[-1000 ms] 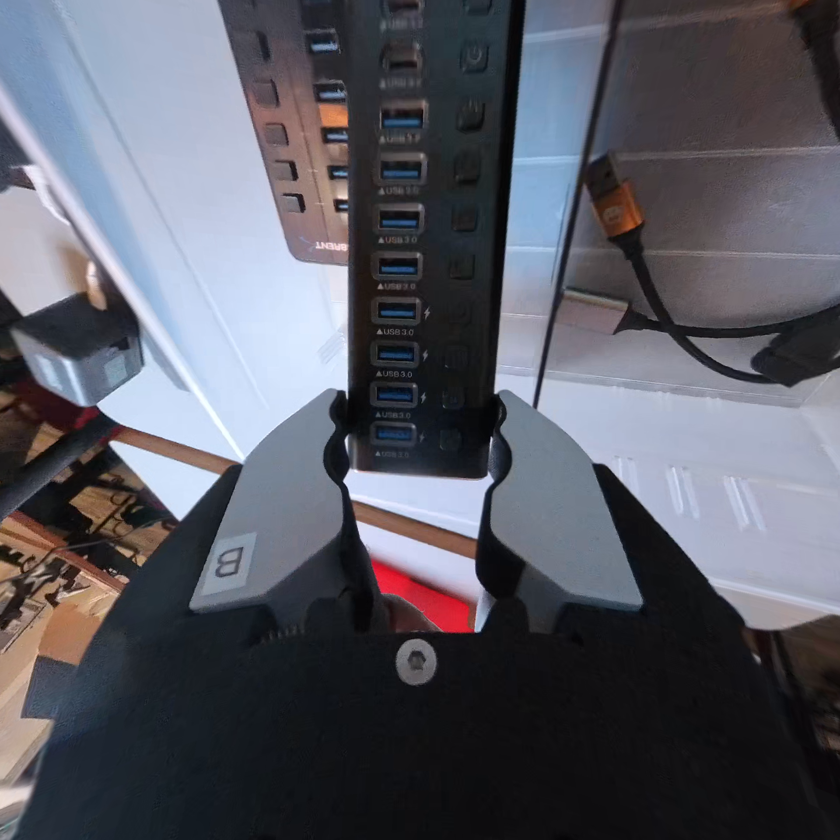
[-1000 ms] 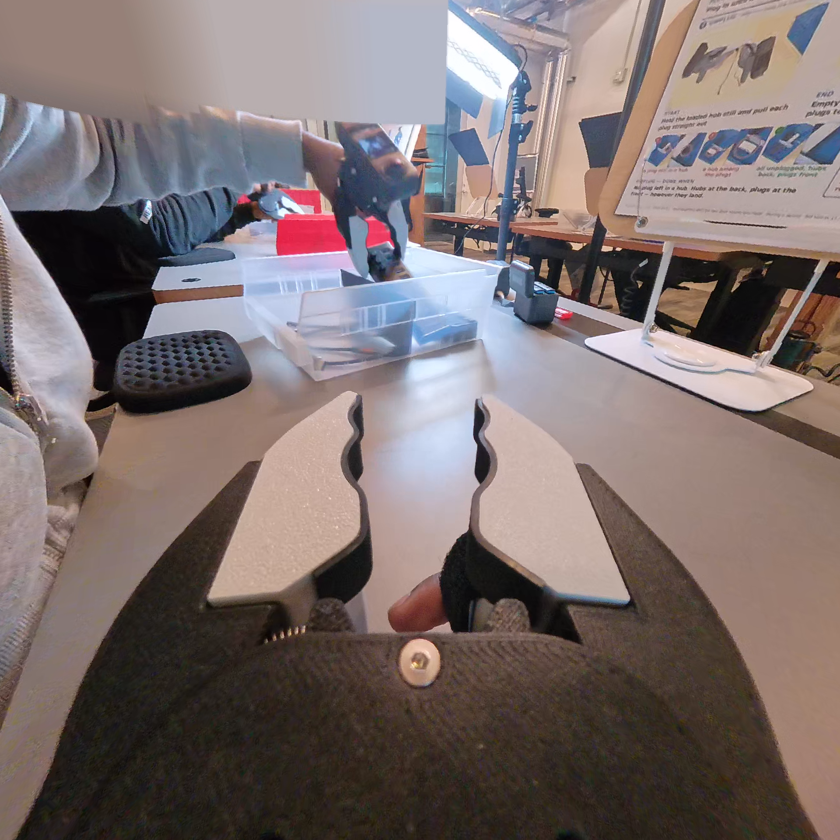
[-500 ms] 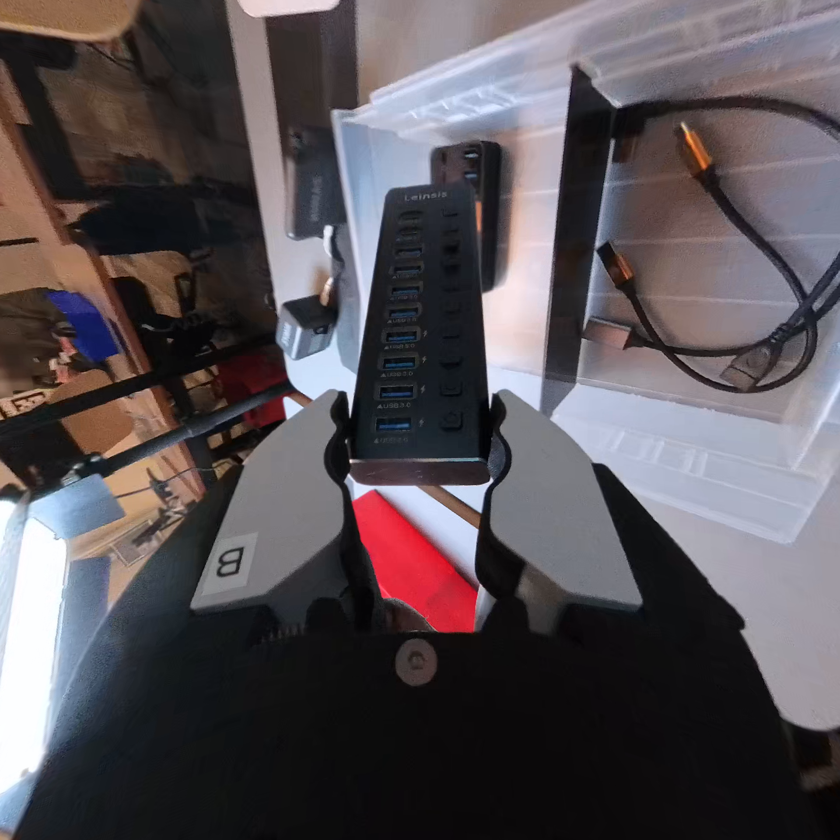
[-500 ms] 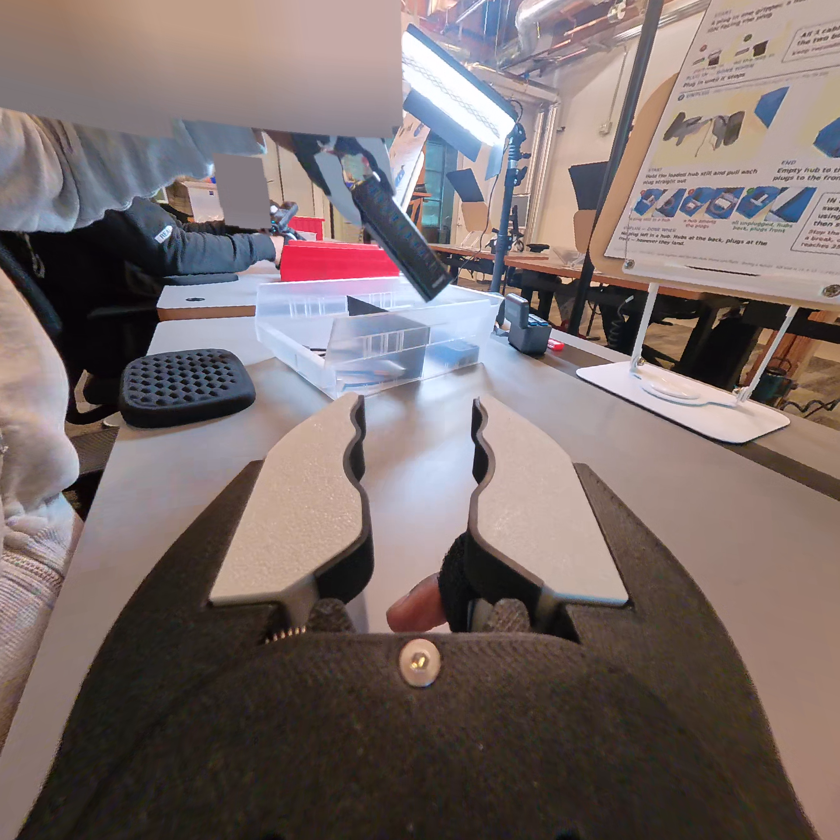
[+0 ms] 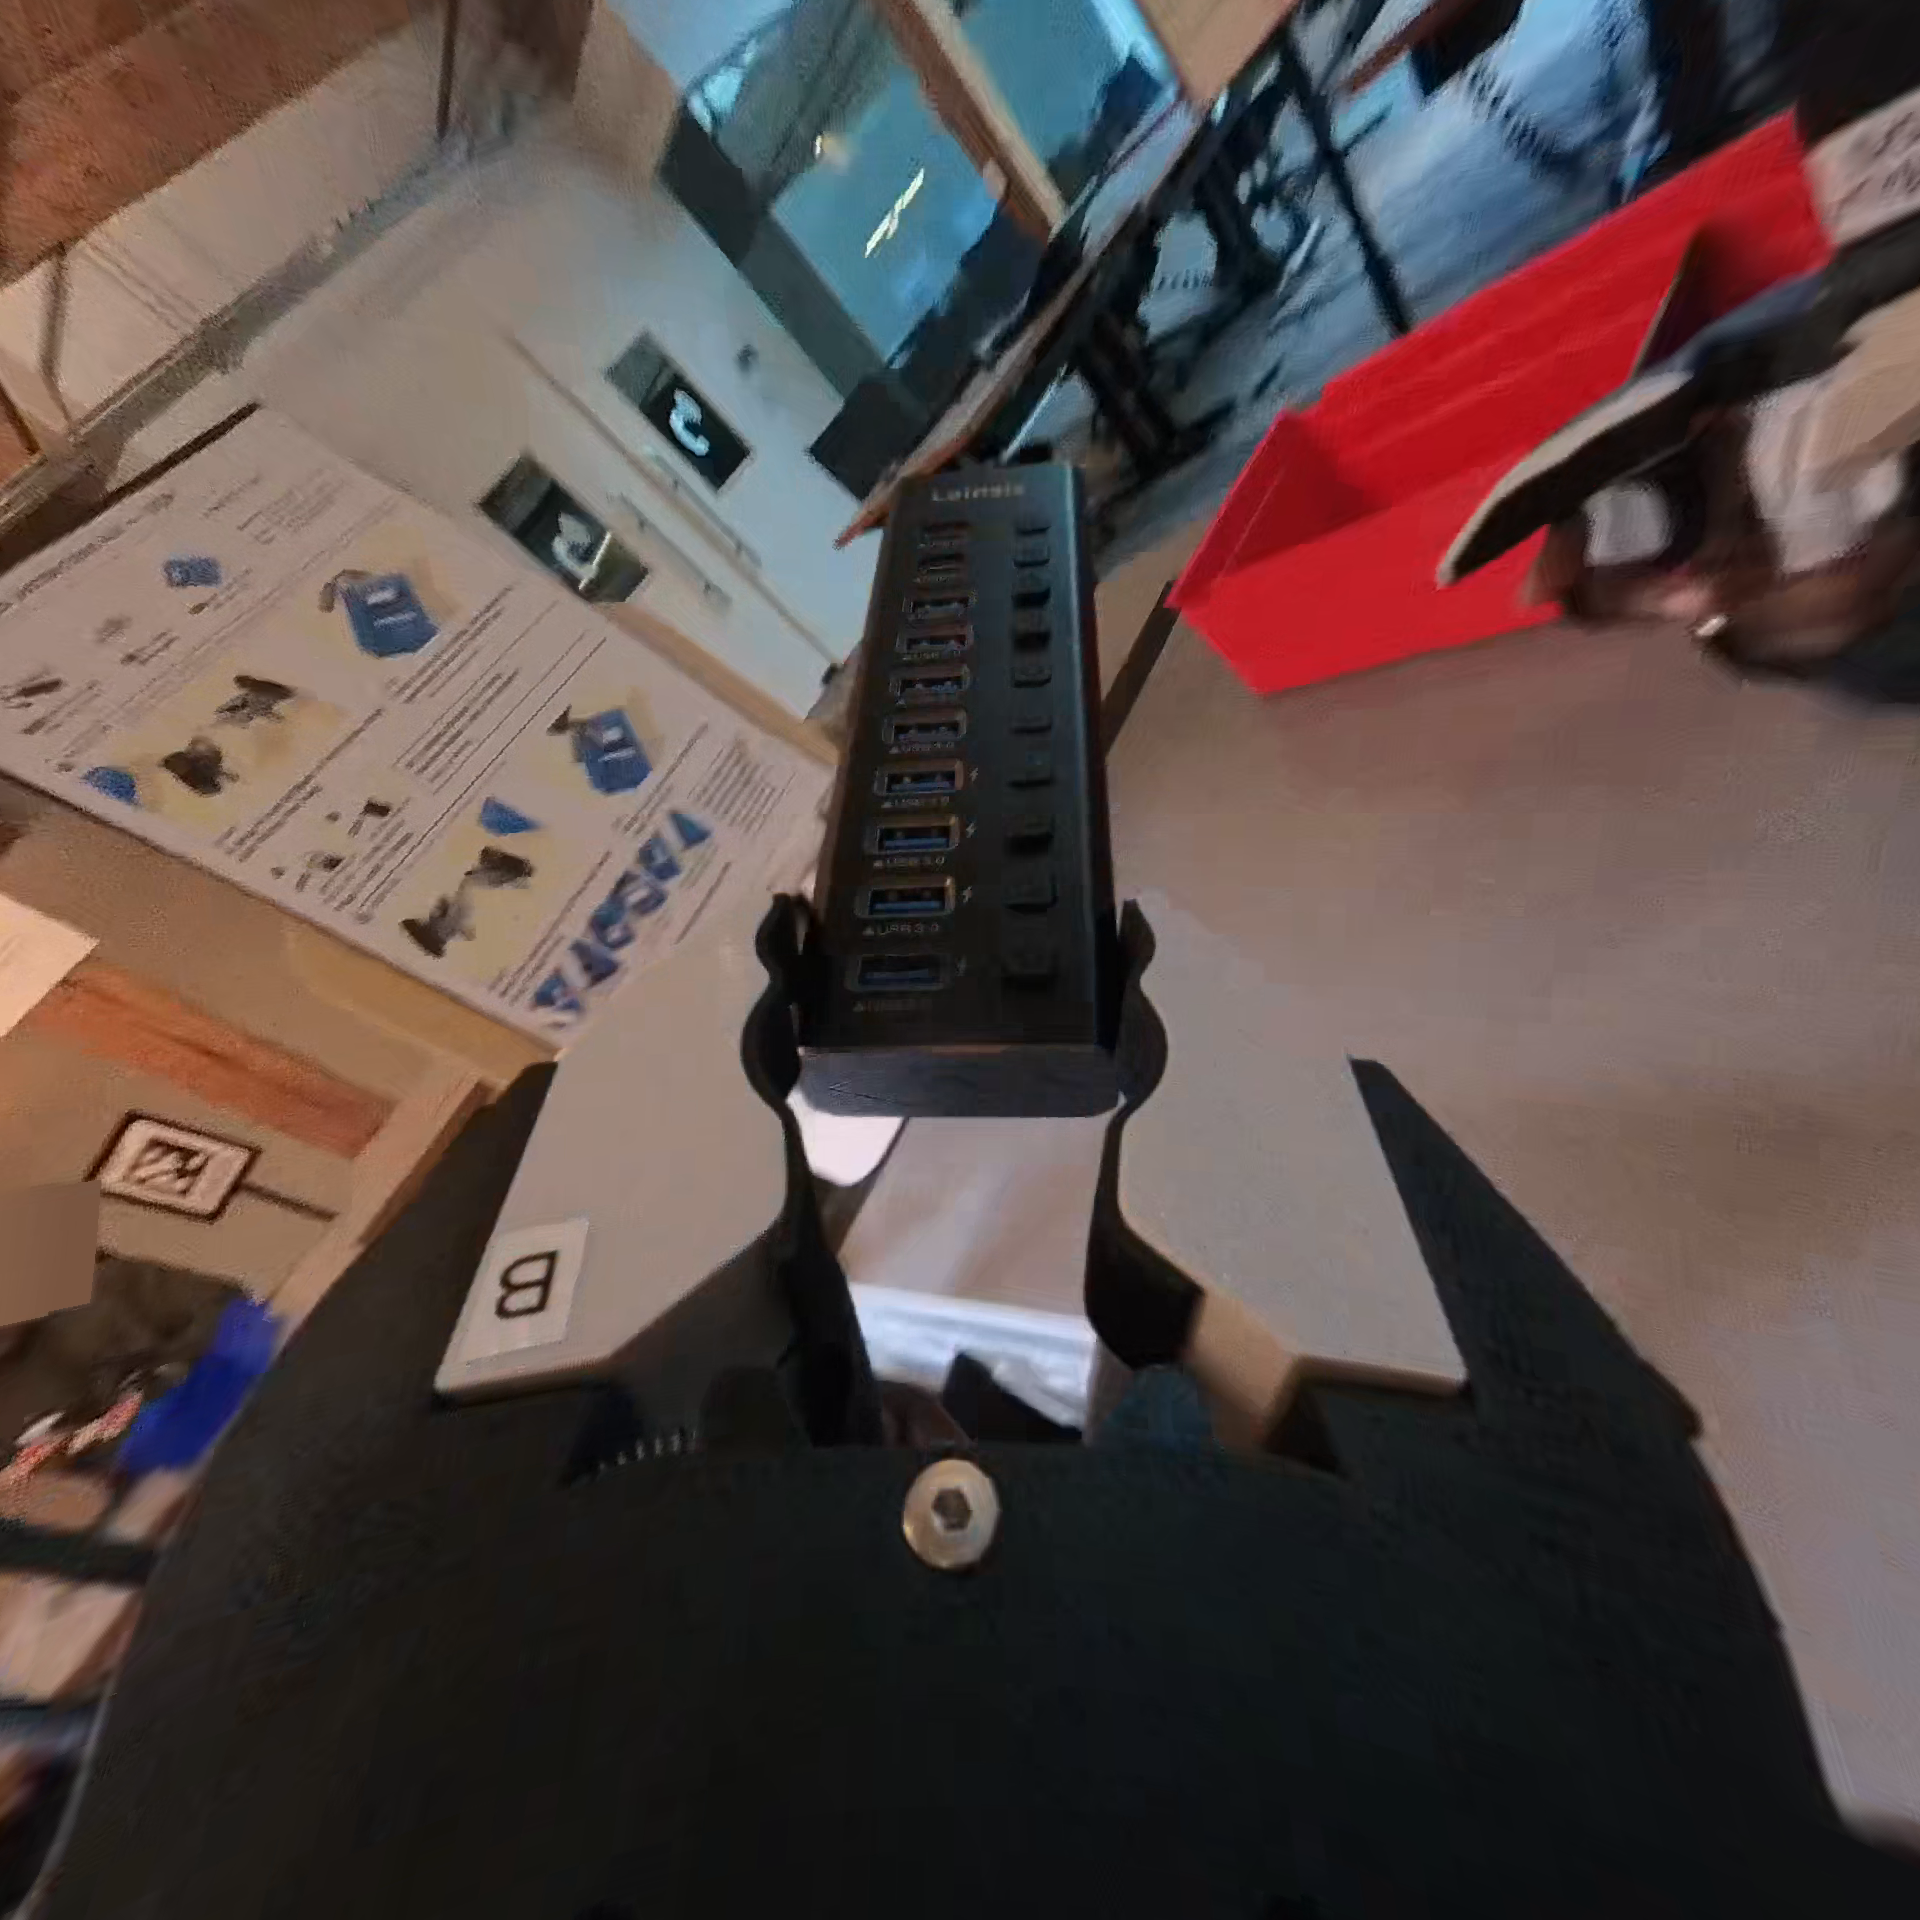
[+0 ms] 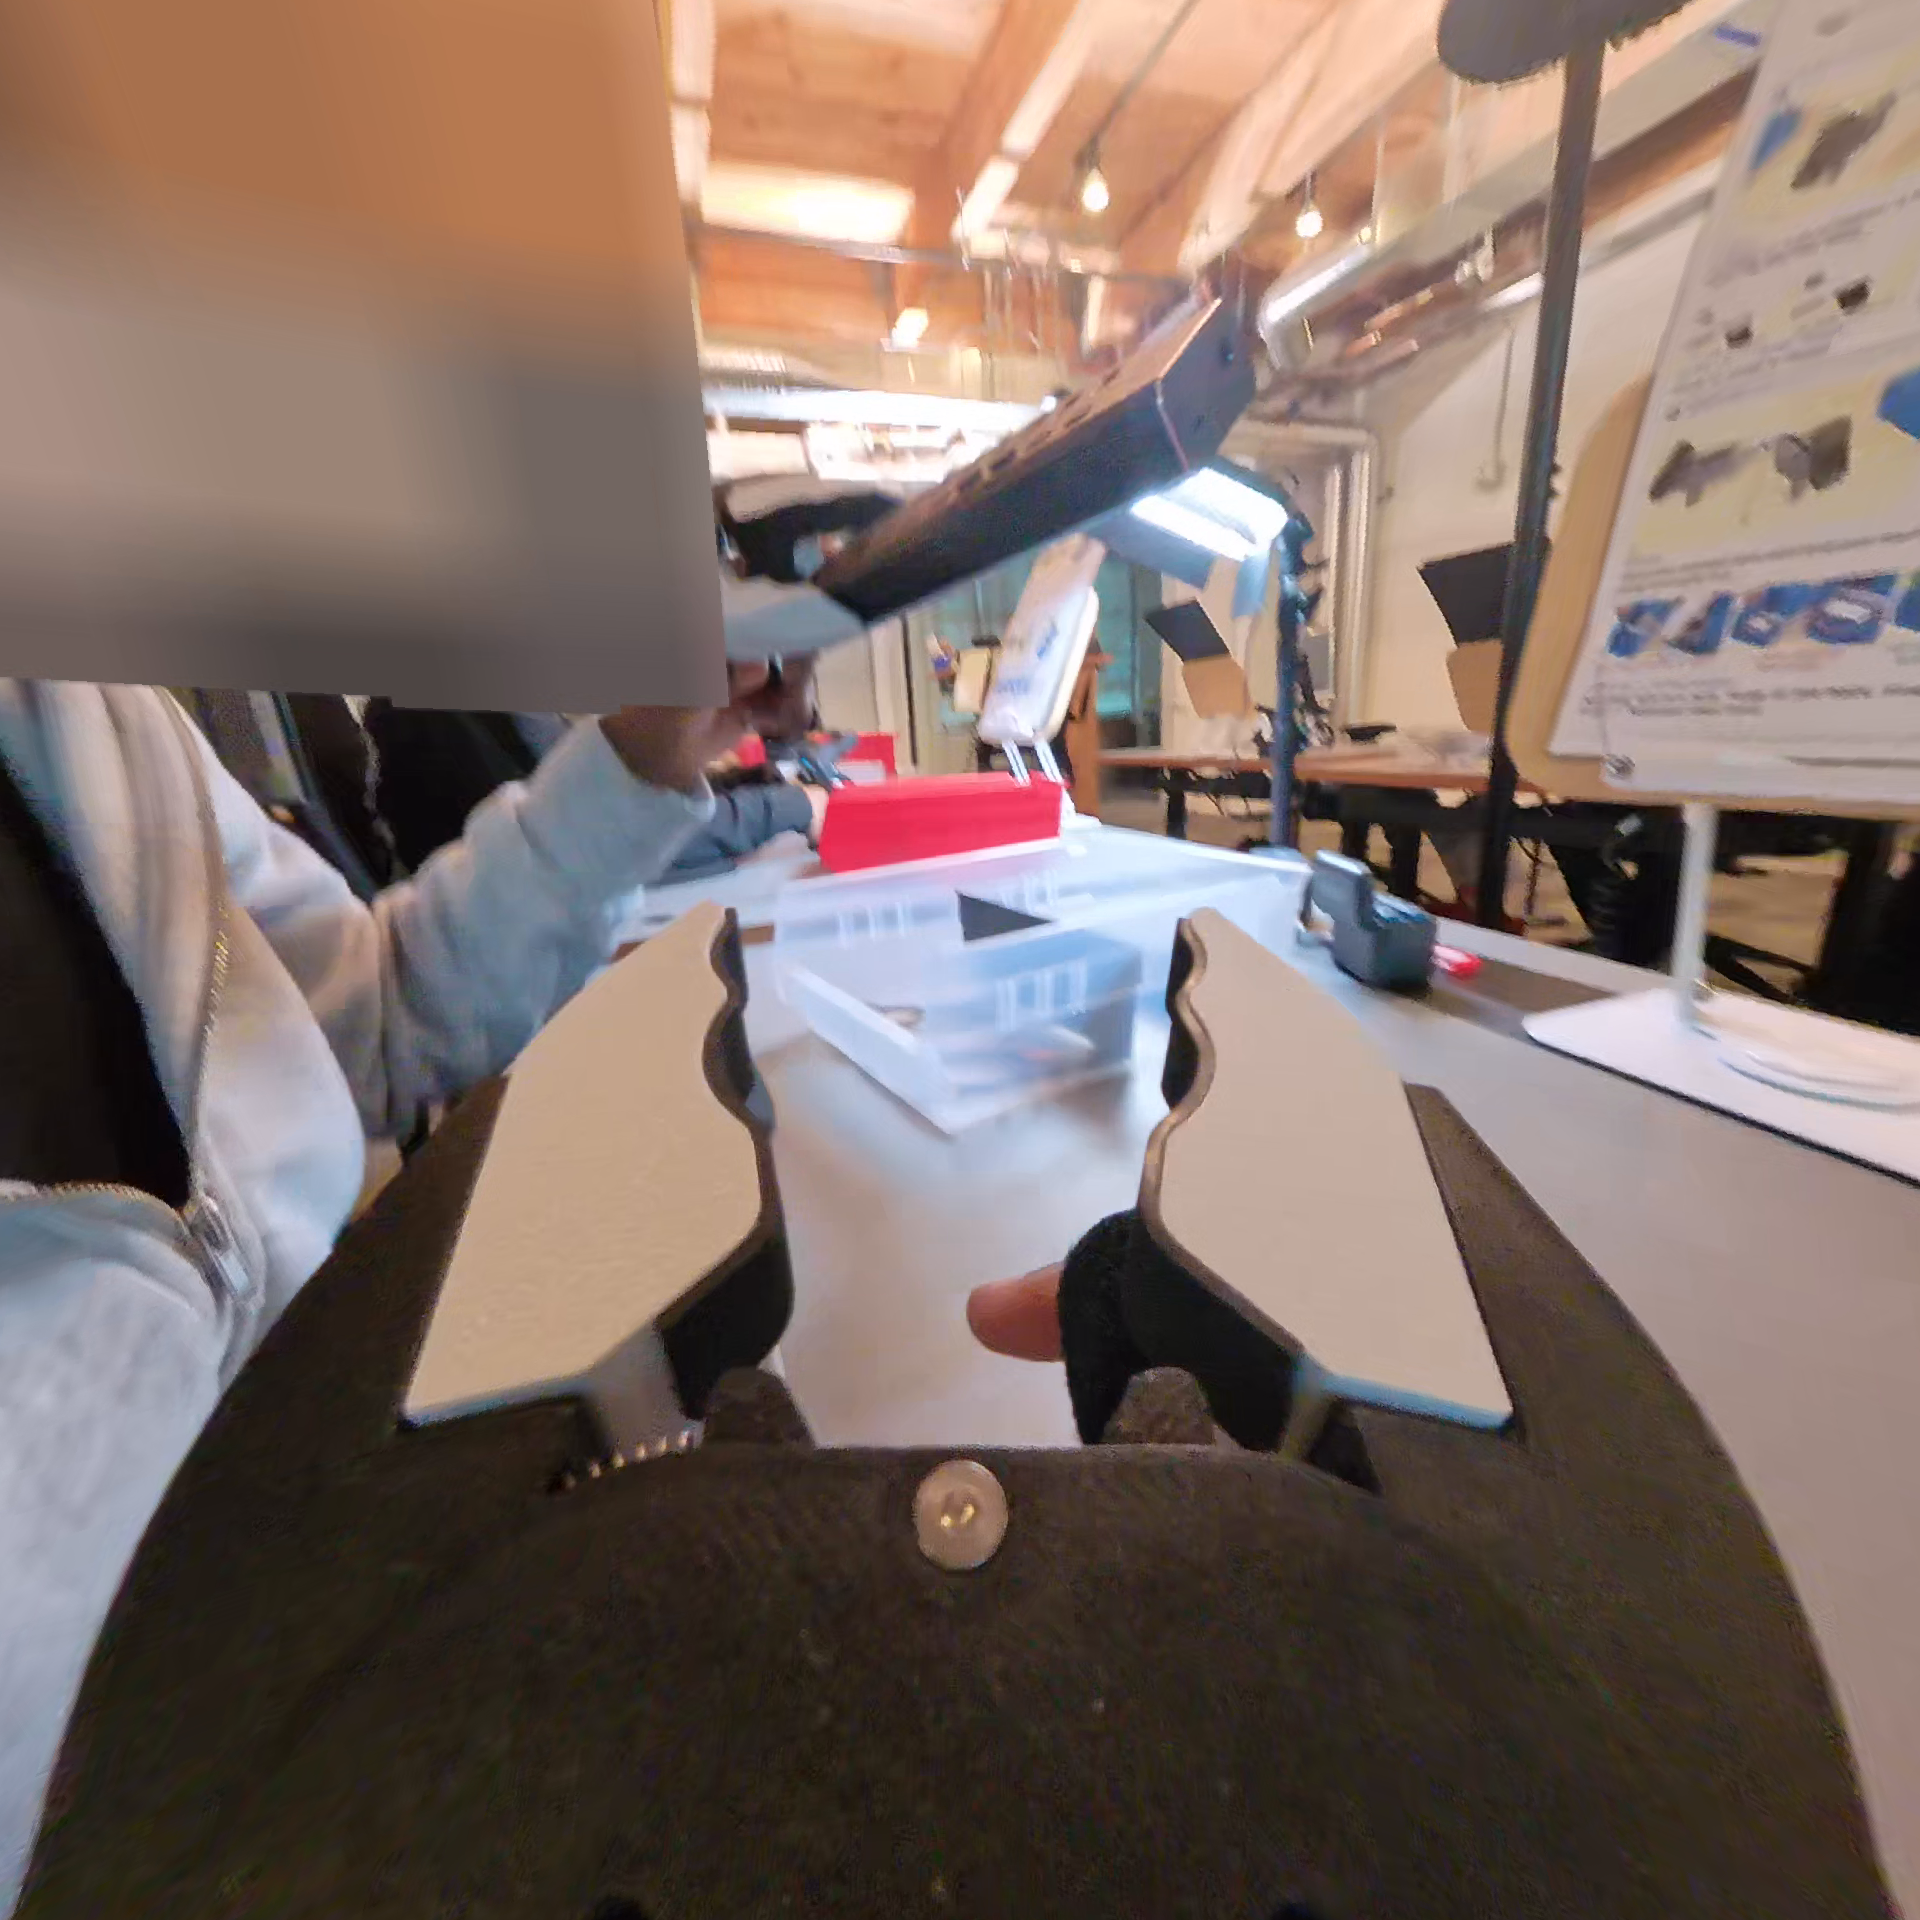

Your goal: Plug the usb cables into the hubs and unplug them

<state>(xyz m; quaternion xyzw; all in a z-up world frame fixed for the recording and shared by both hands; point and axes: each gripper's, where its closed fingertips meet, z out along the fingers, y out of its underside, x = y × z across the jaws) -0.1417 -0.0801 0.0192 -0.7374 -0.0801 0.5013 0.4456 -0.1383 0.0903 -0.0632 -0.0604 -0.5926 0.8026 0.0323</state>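
Left gripper (image 5: 954, 1023) clamps black hub (image 5: 966, 769) aloft, ports unoccupied.

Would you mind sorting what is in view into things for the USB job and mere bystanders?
For the job:
- long black multi-port USB hub, clamped in the left gripper
- clear plastic divided tray
- open right gripper

Bystanders:
- red plastic bin
- illustrated instruction board
- small dark grey device

A grey table (image 6: 1558, 1195) carries a clear plastic tray (image 6: 935, 1049) near its middle. Beyond the tray sits a red bin (image 6: 940, 821), and to the right a small dark device (image 6: 1377, 935) and a white stand base (image 6: 1714, 1070).
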